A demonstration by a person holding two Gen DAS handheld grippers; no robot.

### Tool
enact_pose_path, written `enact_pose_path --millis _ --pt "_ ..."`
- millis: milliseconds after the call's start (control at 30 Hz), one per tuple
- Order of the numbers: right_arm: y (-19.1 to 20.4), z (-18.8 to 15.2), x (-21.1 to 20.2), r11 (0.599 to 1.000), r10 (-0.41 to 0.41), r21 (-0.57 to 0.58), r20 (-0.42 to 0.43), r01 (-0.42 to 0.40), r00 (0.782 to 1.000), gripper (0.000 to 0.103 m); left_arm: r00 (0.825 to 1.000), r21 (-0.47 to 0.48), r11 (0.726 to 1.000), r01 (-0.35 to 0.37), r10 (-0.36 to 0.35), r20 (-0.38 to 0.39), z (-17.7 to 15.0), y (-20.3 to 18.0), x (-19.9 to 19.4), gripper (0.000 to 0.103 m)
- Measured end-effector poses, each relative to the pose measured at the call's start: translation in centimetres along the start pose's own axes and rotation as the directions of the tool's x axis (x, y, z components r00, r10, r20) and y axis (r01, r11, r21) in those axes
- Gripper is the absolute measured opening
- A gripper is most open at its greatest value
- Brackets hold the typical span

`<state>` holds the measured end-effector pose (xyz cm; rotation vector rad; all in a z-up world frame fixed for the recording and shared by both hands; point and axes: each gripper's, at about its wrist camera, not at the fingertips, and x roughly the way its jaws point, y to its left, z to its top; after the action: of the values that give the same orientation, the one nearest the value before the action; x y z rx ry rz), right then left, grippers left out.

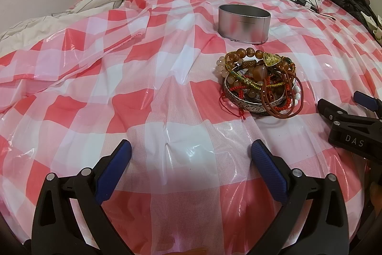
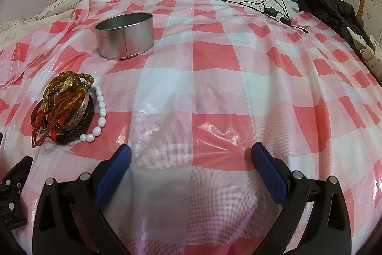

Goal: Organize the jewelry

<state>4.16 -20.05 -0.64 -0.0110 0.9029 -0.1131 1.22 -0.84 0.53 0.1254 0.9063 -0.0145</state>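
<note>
Glossy plastic sheet (image 1: 167, 135); brushed metal tin (image 1: 243, 23); polished beads (image 1: 260, 80)

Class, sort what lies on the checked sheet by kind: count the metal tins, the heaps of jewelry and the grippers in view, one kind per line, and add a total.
Metal tin: 1, open at the top
Jewelry pile: 1 tangled heap; pieces too entwined to count
Grippers: 2, left gripper and right gripper, both open, holding nothing
Total: 4
</note>
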Motion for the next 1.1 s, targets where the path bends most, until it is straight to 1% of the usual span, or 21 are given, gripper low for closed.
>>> enact_pose_path --millis 833,1100 --pt "0.04 0.01 0.01 1.0 -0.001 -0.001 0.0 0.001 1.0 0.096 1.0 -0.002 1.0 0.002 -0.002 0.0 -0.06 0.0 0.14 0.097" --pt "0.06 0.03 0.04 1.0 -0.001 -0.001 -0.001 0.001 1.0 0.096 1.0 0.008 1.0 -0.006 0.006 0.002 -0.22 -0.15 0.32 0.097"
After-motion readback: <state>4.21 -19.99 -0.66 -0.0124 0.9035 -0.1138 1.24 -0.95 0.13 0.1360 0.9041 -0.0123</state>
